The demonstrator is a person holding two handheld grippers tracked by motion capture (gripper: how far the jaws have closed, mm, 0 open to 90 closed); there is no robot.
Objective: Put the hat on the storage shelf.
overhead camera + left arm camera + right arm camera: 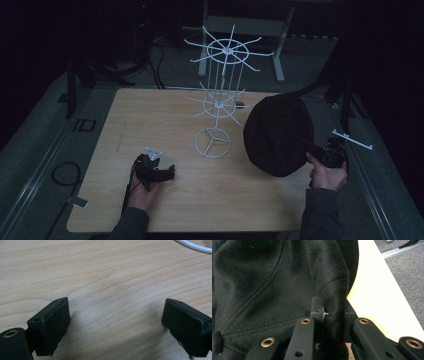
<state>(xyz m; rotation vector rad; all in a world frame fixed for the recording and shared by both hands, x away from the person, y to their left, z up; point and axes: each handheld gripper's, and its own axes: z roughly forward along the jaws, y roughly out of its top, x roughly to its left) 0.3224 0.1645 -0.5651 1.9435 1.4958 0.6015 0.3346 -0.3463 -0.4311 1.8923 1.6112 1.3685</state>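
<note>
gripping a black cap (278,134), the right claw (332,315) holds it raised (left claw (116,322) apart, resting low).

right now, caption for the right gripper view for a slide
Right gripper jaws clamp a fold of the black hat above the wooden table.
</note>
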